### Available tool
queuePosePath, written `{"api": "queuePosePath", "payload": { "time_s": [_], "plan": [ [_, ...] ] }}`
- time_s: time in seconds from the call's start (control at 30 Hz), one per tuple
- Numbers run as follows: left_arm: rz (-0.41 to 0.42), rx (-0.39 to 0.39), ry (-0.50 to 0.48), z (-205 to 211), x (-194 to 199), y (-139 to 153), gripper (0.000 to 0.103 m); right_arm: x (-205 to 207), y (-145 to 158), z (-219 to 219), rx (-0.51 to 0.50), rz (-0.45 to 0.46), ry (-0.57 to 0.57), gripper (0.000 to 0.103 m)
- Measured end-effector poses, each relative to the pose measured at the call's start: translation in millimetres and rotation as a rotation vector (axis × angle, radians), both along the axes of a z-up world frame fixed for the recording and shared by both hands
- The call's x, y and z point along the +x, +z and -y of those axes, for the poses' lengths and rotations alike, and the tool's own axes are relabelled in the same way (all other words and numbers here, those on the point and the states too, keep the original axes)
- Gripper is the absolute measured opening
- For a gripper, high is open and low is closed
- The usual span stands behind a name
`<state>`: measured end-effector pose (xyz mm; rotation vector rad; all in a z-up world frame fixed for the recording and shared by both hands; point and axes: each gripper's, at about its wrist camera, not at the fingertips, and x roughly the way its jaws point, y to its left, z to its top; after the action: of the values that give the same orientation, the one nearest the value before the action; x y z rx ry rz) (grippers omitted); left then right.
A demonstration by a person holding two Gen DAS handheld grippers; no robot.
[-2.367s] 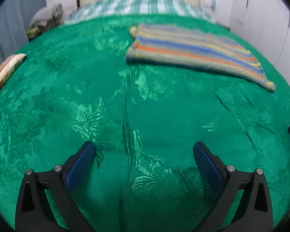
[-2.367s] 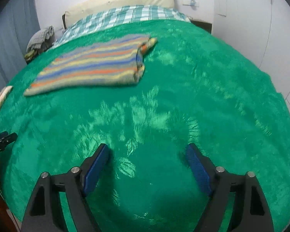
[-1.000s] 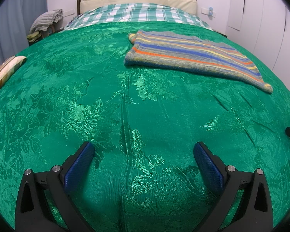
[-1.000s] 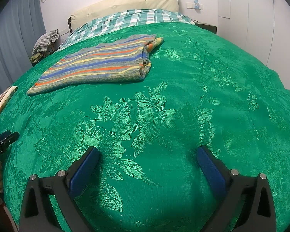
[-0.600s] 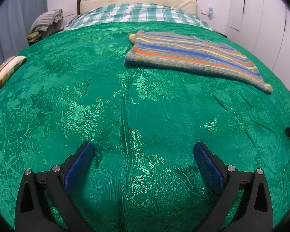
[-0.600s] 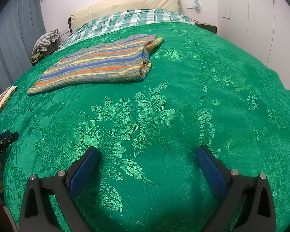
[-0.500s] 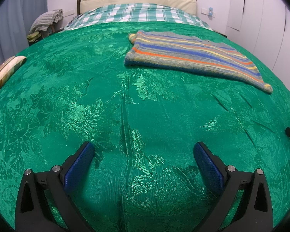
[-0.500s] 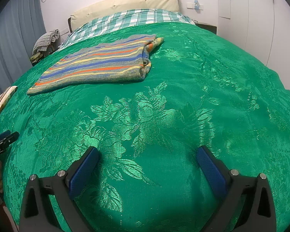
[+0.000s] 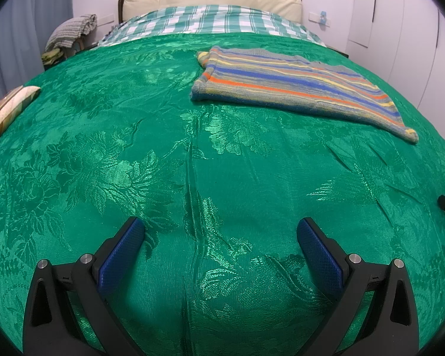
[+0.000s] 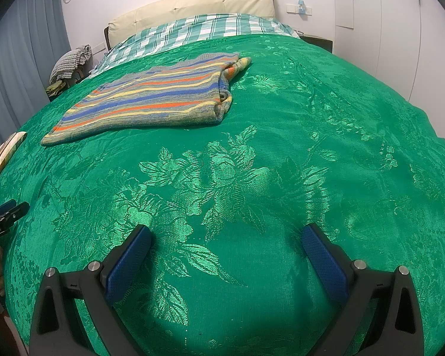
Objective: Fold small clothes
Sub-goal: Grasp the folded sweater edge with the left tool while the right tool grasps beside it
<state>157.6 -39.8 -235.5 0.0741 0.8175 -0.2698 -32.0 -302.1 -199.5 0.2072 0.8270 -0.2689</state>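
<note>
White walls and tall cupboard doors (image 9: 400, 29) close in a bedroom whose bed fills nearly both views, its padded cream headboard (image 9: 213, 3) at the far end and a green-and-white checked sheet (image 9: 210, 23) showing beyond the glossy green floral bedspread (image 9: 133, 136) that covers the rest. On that spread, well towards the far half of the bed, lies the striped knitted garment (image 9: 293, 89), flat and seemingly doubled over once, with a thick rolled edge at its end in the right wrist view (image 10: 151, 98). A heap of checked cloth (image 9: 74, 29) sits off the bed's far left corner, and a pale patterned item (image 9: 12, 103) lies at the left edge. The left gripper (image 9: 221, 234) and the right gripper (image 10: 225, 237) both hover low over bare bedspread near the foot, jaws spread wide and empty, well apart from the garment. My reading is that a fold is either finished or not begun and the hands are at rest between steps; the next move would call for reaching forward to the garment's near edge, pinching one corner with each claw, and carrying it across evenly.
</note>
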Motion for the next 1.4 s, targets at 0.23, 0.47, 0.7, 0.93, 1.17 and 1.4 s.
{"api": "queuePosePath", "payload": {
  "time_s": [0.23, 0.47, 0.7, 0.93, 1.17, 1.4],
  "plan": [
    [-0.054, 0.068, -0.028, 11, -6, 28, 0.101, 6, 8, -3, -0.018, -0.064, 0.012, 0.101],
    [0.061, 0.013, -0.341, 122, -1, 81, 0.101, 36, 65, 68, 0.183, 0.038, 0.051, 0.1],
    [0.036, 0.118, -0.63, 295, 33, 41, 0.094, 156, 74, 166, 0.451, -0.009, 0.091, 0.091],
    [0.053, 0.173, -0.65, 334, 50, 21, 0.019, 264, 28, 187, 0.628, -0.143, 0.129, 0.073],
    [0.007, -0.101, -0.495, 264, 79, 51, 0.009, 296, 35, 189, 0.639, -0.084, 0.093, 0.008],
    [-0.017, -0.351, -0.217, 132, 104, 87, 0.009, 332, 95, 98, 0.609, -0.026, 0.269, 0.008]
  ]
}}
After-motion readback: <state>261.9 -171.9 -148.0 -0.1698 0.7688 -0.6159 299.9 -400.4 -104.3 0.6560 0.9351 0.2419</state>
